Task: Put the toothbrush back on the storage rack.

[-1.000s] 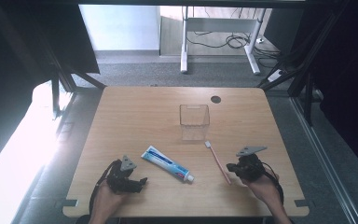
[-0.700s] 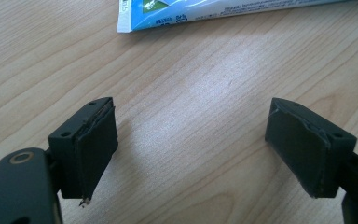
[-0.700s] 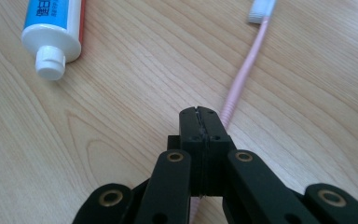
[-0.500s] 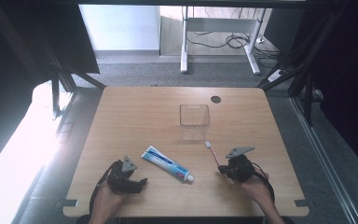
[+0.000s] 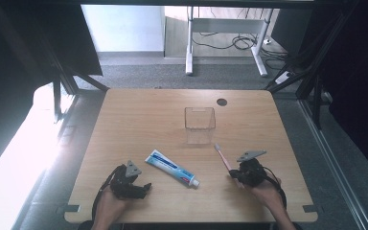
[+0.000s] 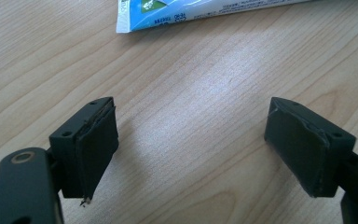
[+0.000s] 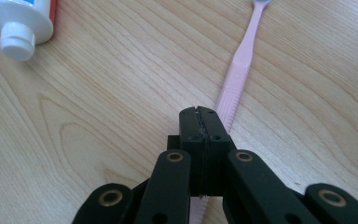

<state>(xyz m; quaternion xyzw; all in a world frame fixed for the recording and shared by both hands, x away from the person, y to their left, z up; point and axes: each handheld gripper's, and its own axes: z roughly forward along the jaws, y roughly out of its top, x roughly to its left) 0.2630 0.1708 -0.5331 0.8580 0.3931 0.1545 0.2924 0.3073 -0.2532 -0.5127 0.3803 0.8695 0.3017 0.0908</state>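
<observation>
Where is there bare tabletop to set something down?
The far-left stretch beyond the toothpaste and left of the clear box is bare, as is the far-right corner past the hole. The near middle is crowded: toothpaste, toothbrush, both grippers.

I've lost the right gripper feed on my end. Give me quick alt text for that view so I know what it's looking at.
The right gripper has its two black jaws pressed together over the handle of a pink toothbrush, which runs away across the wooden table toward the top of the view; whether the jaws pinch the handle can't be told. The white cap of a toothpaste tube lies at the upper left.
</observation>
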